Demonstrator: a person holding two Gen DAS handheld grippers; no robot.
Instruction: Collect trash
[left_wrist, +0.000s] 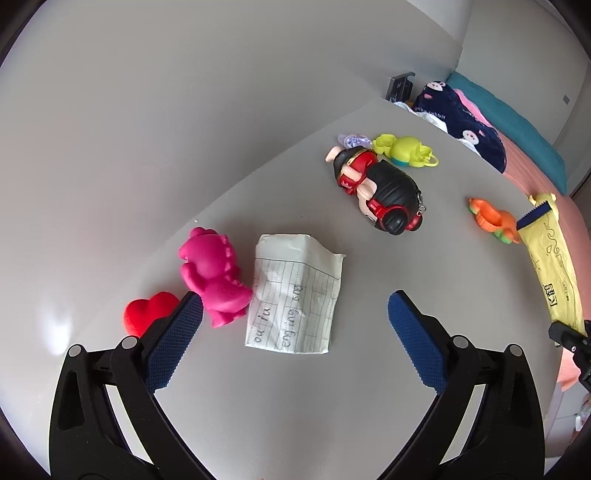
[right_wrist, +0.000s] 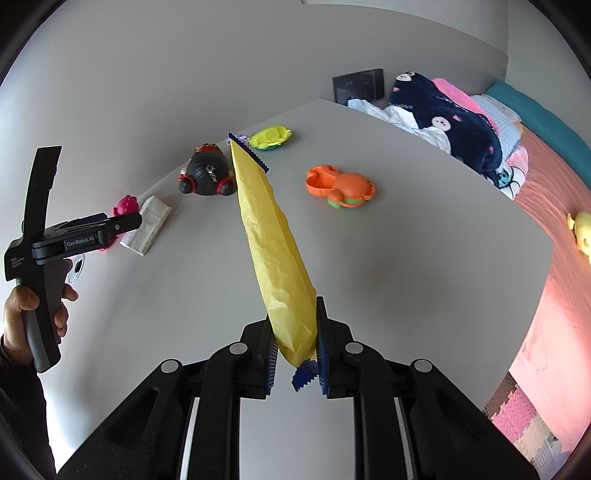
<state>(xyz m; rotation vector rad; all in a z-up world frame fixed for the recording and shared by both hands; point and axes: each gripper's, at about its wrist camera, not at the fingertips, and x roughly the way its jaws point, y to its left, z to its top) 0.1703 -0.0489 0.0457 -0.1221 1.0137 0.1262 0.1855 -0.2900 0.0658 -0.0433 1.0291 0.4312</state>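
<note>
A creased sheet of lined paper (left_wrist: 295, 291) with handwriting lies flat on the grey table (left_wrist: 332, 398). My left gripper (left_wrist: 294, 300) hangs just above it, open, with its blue pads on either side of the sheet and not touching it. A long yellow wrapper (right_wrist: 273, 240) with blue serrated ends hangs up and away from my right gripper (right_wrist: 295, 332), which is shut on its lower end. The same wrapper (left_wrist: 554, 266) shows at the right edge of the left wrist view. A small crumpled purple wrapper (left_wrist: 354, 140) lies at the table's far side.
A pink dinosaur toy (left_wrist: 214, 273) and a red heart (left_wrist: 147, 310) sit just left of the paper. A black-haired doll (left_wrist: 380, 192), a yellow-green toy (left_wrist: 402, 151) and an orange toy (right_wrist: 340, 186) lie farther back. Bedding (right_wrist: 443, 114) is piled beyond the table's right edge.
</note>
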